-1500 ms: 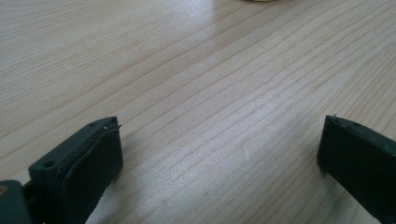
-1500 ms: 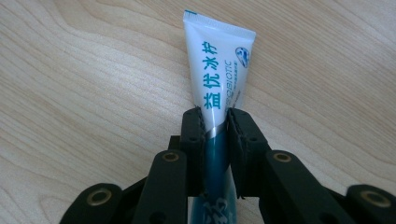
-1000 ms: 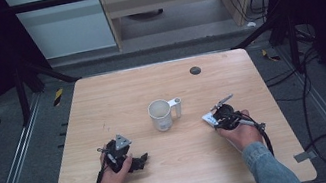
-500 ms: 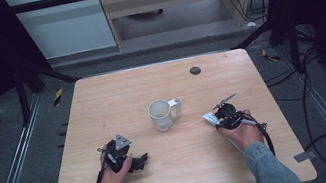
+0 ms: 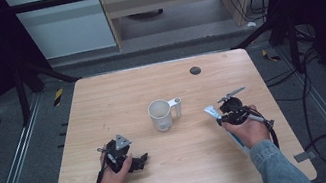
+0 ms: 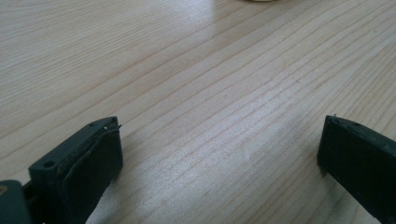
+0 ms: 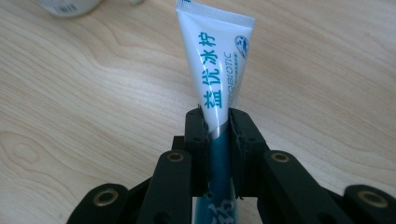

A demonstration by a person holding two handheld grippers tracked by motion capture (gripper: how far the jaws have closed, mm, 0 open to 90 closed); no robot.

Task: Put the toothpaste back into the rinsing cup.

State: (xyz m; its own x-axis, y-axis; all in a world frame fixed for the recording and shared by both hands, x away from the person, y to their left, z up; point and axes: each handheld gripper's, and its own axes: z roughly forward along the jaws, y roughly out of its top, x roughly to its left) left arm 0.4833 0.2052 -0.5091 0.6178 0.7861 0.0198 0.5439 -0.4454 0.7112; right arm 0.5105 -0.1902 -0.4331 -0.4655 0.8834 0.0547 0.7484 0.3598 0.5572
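The toothpaste tube (image 7: 219, 70) is white with blue-green lettering and a flat crimped tail, and it sits pinched between the jaws of the right gripper (image 7: 218, 140), which are pressed in on its body partway along so that the crimped end sticks out ahead over the bare wood; in the high view the tube (image 5: 211, 112) pokes out of the right gripper (image 5: 232, 111) on the right half of the table, near the mug but apart from it. It looks light and soft-walled, so a hard squeeze would likely dent it or push paste toward the cap, and the glossy skin may slide; the flat sides across the width seem the best place to hold, as they are held here, with modest pressure. The white mug (image 5: 161, 114) stands upright near the middle of the wooden table (image 5: 125, 90), handle turned toward the right gripper, mouth open upward. The left gripper (image 5: 135, 161) rests low on the near left part of the table, and its own view shows its jaws spread wide with nothing between them (image 6: 219, 154). A small dark disc (image 5: 195, 70) lies toward the far edge
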